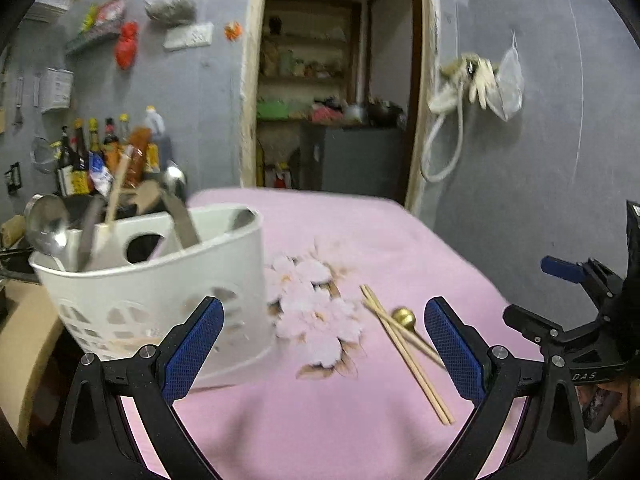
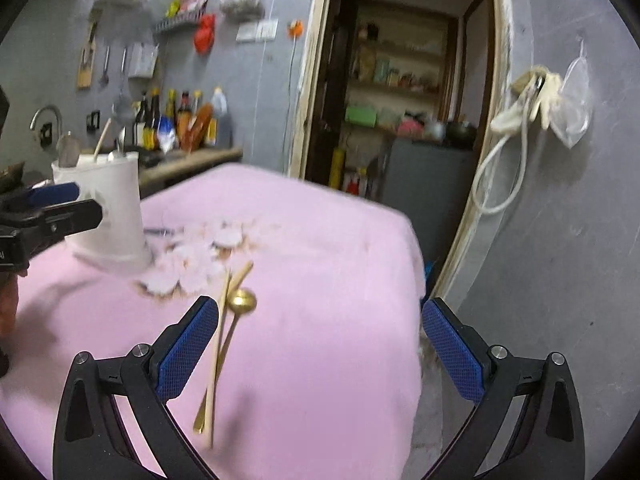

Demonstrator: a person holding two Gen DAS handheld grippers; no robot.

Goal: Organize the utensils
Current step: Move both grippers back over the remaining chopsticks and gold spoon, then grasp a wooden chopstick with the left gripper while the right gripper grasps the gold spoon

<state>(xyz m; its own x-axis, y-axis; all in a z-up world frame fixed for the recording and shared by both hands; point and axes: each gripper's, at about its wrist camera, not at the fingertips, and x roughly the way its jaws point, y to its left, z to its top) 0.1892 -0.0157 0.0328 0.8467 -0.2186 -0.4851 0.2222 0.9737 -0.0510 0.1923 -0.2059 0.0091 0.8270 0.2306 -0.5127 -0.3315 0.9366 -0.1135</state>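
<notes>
a white plastic utensil holder (image 1: 160, 280) stands on the pink cloth (image 1: 320, 420) at the left of the table, its lower wall pierced with cut-out openings. inside it are a large steel ladle (image 1: 46, 222) leaning at the left rim, a steel spoon (image 1: 176, 200) sticking up bowl-first near the middle, a pale wooden stick (image 1: 118, 188) slanting between them, and a flat grey handle i can't identify. from the right wrist view the holder (image 2: 108, 208) looks further off, the same handles poking above its rim.

out on the cloth, right of the printed flower pattern (image 1: 316, 312), lie a pair of pale wooden chopsticks (image 1: 404, 354), close together and nearly parallel, crossing over a gold spoon (image 1: 402, 316) whose small round bowl shows just beside them. in the right wrist view the chopsticks (image 2: 218, 344) and the gold spoon (image 2: 242, 302) lie lengthwise just inside the left blue pad, the spoon's thin handle running down beside the sticks.

the left gripper (image 1: 324, 344) is spread wide, nothing between its blue pads, hovering over the cloth between holder and chopsticks. the right gripper (image 2: 320, 344) is likewise spread wide and empty, above the cloth near the table's right edge. behind, bottles (image 1: 104, 148) crowd a counter against the grey wall.
</notes>
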